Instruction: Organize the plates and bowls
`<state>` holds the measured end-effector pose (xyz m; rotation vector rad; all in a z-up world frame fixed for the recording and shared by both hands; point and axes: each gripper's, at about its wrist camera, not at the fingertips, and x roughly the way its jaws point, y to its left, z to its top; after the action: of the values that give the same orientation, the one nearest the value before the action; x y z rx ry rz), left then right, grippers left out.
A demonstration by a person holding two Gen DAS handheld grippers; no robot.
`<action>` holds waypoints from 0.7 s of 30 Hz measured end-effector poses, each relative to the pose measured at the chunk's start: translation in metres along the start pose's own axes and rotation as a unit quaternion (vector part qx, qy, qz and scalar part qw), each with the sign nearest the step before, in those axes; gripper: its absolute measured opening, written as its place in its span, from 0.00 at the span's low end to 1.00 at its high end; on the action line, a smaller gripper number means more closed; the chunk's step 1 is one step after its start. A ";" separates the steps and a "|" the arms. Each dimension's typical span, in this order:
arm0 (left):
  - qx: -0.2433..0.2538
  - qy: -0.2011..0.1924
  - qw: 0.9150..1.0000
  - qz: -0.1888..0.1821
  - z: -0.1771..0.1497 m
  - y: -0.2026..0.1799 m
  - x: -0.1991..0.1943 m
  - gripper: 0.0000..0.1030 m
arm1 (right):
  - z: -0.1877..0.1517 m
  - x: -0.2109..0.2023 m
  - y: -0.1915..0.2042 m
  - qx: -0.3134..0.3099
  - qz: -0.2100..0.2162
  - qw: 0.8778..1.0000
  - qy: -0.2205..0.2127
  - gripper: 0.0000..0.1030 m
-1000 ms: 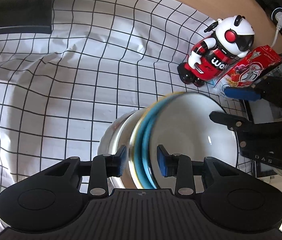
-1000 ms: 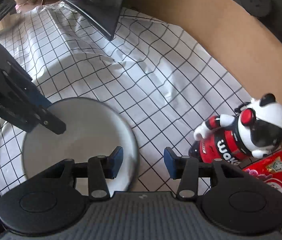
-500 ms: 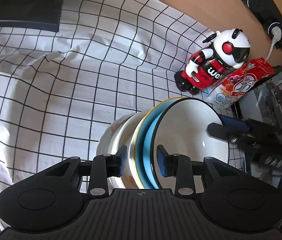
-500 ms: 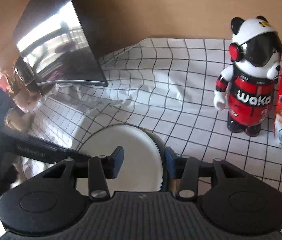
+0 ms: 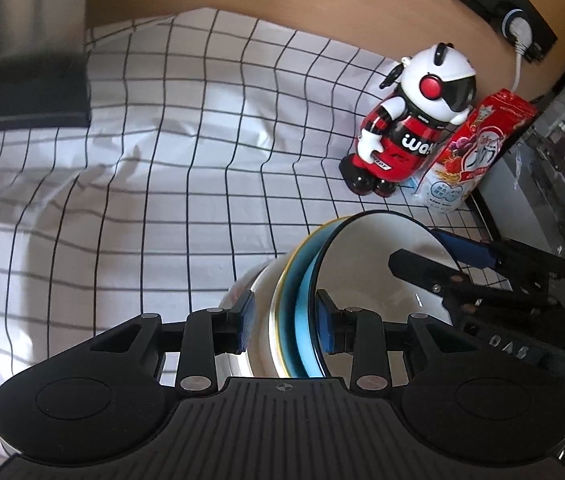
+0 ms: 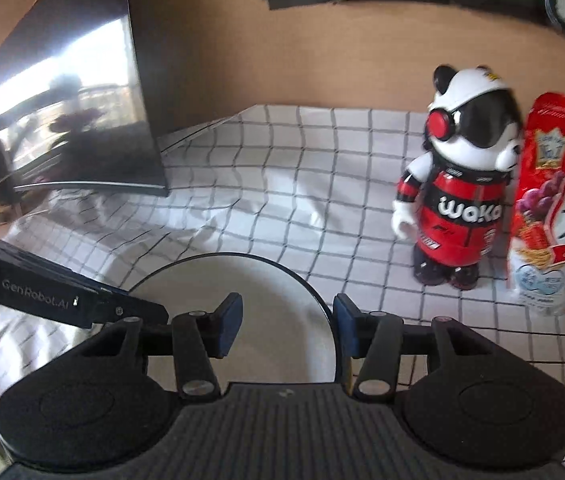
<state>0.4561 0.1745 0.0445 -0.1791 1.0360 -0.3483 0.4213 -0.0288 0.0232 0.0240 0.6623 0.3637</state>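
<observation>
The left gripper (image 5: 284,322) is clamped across the nested bowls' (image 5: 302,280) rims; the right gripper (image 6: 286,326), jaws apart, straddles the white bowl's (image 6: 242,312) far rim

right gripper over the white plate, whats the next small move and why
Probably close the right gripper on the white plate: its open fingers already straddle the dark rim, while the left gripper brackets the bowl stack beneath.
</observation>
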 end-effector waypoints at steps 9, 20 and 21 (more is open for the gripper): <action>0.018 -0.024 1.000 0.000 -0.011 -0.005 -0.002 0.34 | -0.018 0.006 -0.001 0.061 -0.064 0.996 -0.009 0.49; -0.032 -0.179 0.983 0.033 -0.092 -0.017 -0.060 0.36 | -0.052 -0.057 -0.007 0.056 -0.061 0.994 -0.069 0.50; -0.037 -0.185 0.981 0.035 -0.102 -0.019 -0.064 0.35 | -0.060 -0.066 -0.008 0.056 -0.057 0.994 -0.072 0.50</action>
<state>0.3346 0.1816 0.0505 -0.2632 0.6851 -0.2020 0.3396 -0.0643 0.0144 0.1184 0.5382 0.2126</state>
